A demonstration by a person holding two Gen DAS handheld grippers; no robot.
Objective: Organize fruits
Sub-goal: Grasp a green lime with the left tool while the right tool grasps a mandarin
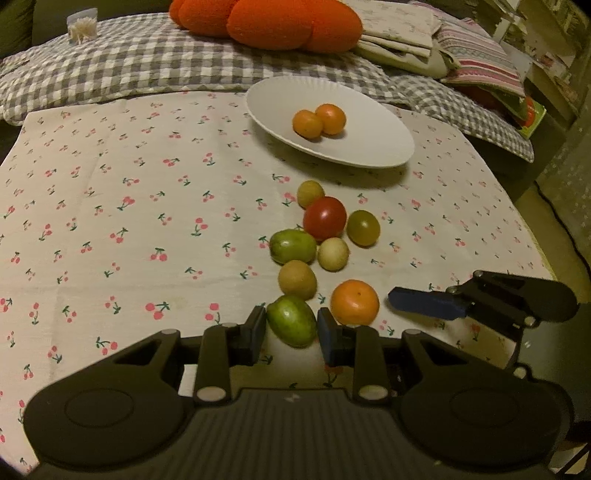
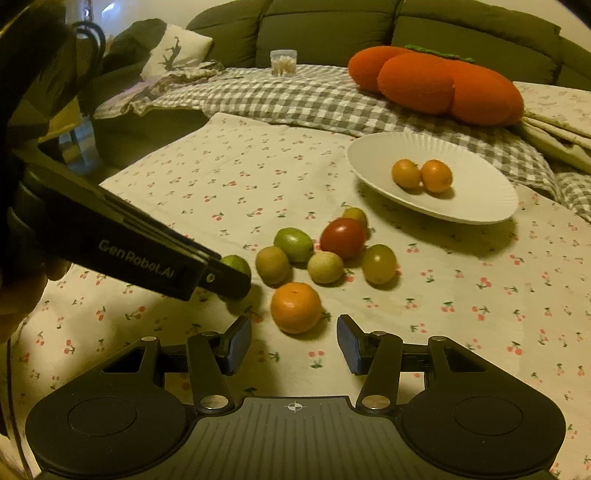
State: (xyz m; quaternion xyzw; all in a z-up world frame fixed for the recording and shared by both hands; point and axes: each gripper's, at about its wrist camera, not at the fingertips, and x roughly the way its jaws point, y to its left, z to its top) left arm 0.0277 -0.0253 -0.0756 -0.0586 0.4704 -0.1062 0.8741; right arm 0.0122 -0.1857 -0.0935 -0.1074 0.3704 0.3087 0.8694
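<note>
On the left, the left tool (image 1: 291,330) has its two pads set on either side of a green fruit (image 1: 291,320), the nearest of the loose pile; the pads look to be touching its sides, so I judge it gripped, though the fruit still sits low over the cherry-print cloth (image 1: 110,206). It looks small, smooth and firm-skinned, light to lift but apt to slip or roll, so a hold across its widest middle suits it best, with gentle pressure to avoid bruising.

Just to its right lies a large orange fruit (image 2: 295,307), directly ahead of the right tool (image 2: 293,341), whose fingers stand wide apart with nothing between them. This one is round and bigger, likely a little heavier, and would need the full opening across its middle.

Beyond these the rest of the pile huddles close: a tan fruit (image 1: 297,279), a second green fruit (image 1: 293,246), a pale fruit (image 1: 333,253), a red tomato (image 1: 324,218) and an olive-green fruit (image 1: 363,227), several touching, so a lift could nudge a neighbour into rolling.

Farther right and back, the white plate (image 1: 369,147) holds two small orange fruits (image 1: 319,119), apparently the sorting place. Behind it lie a checked blanket (image 1: 147,70) and an orange cushion (image 1: 273,22), well clear.
</note>
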